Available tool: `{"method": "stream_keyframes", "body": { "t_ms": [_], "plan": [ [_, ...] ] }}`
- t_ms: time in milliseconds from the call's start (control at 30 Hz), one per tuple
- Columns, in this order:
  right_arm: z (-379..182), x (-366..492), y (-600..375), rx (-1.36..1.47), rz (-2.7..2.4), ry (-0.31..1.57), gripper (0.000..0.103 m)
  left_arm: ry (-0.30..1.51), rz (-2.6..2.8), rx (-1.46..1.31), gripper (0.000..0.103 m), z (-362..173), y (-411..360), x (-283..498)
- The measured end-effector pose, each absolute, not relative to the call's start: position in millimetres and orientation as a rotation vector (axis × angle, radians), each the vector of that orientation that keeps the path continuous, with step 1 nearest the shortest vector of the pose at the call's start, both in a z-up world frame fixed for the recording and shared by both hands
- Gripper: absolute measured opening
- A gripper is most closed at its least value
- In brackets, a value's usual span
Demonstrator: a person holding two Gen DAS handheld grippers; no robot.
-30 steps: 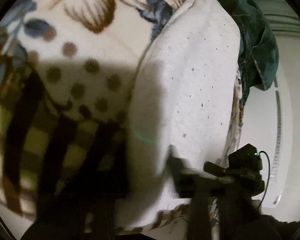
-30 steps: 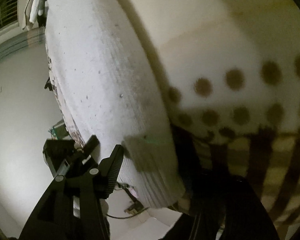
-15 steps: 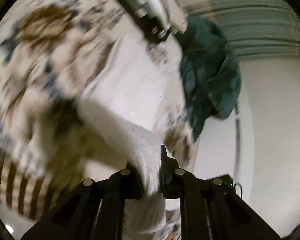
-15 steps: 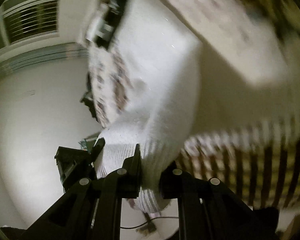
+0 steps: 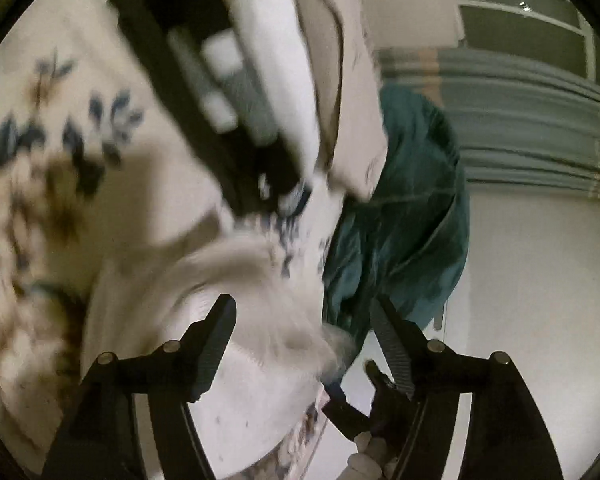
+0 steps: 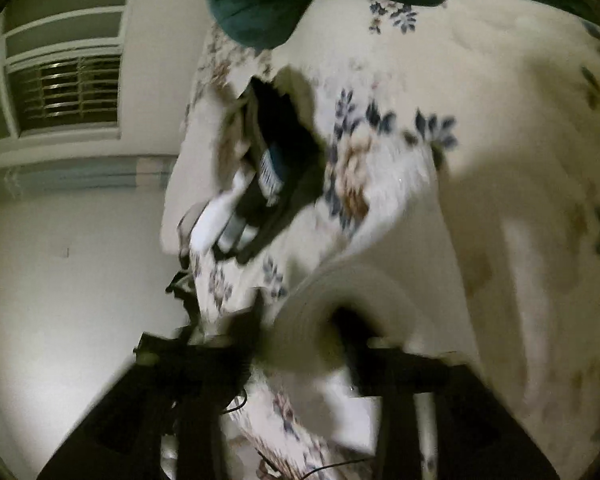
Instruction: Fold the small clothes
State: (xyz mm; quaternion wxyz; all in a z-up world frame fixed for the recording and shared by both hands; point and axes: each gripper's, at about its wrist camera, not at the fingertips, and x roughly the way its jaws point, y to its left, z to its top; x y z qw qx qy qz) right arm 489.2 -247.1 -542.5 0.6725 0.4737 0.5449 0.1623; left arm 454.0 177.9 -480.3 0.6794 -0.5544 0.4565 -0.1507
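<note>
A small white knit garment [image 5: 228,352] lies on the flower-patterned bedspread [image 5: 60,160]. Its folded edge bulges up, blurred, between my left gripper's [image 5: 304,312] fingers, which stand wide open around it. In the right wrist view the same white garment [image 6: 324,304] curls up, blurred, between the fingers of my right gripper [image 6: 300,312], which are spread apart. The right gripper also shows below the left one in the left wrist view [image 5: 364,412]. The garment's far end is hidden by blur.
A black pack of white rolls [image 5: 228,92] lies on the bedspread beyond the garment; it also shows in the right wrist view [image 6: 268,176]. A dark teal cloth [image 5: 404,220] hangs over the bed edge. White floor [image 5: 540,320] and a window [image 6: 60,88] lie beyond.
Both grippers were shut on the white garment's edge half a second ago; both have opened and let it go. Both views have swung toward the far end of the bed.
</note>
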Motion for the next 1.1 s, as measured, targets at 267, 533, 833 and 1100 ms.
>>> {"method": "stream_keyframes", "body": {
  "t_ms": [267, 533, 833, 1100],
  "plan": [
    [-554, 470, -267, 0.935, 0.221, 1.231, 0.073, 1.241, -0.303, -0.642, 0.068, -504, 137, 463],
    [-575, 497, -235, 0.684, 0.219, 1.308, 0.008, 1.156, -0.300, -0.488, 0.005, -495, 118, 477],
    [-560, 524, -222, 0.550, 0.181, 1.265, 0.008, 1.264, -0.200, -0.514, 0.005, -540, 150, 503],
    [-572, 543, -231, 0.578, 0.211, 1.392, 0.044, 1.292, -0.309, -0.697, 0.048, -533, 162, 503]
  ]
}}
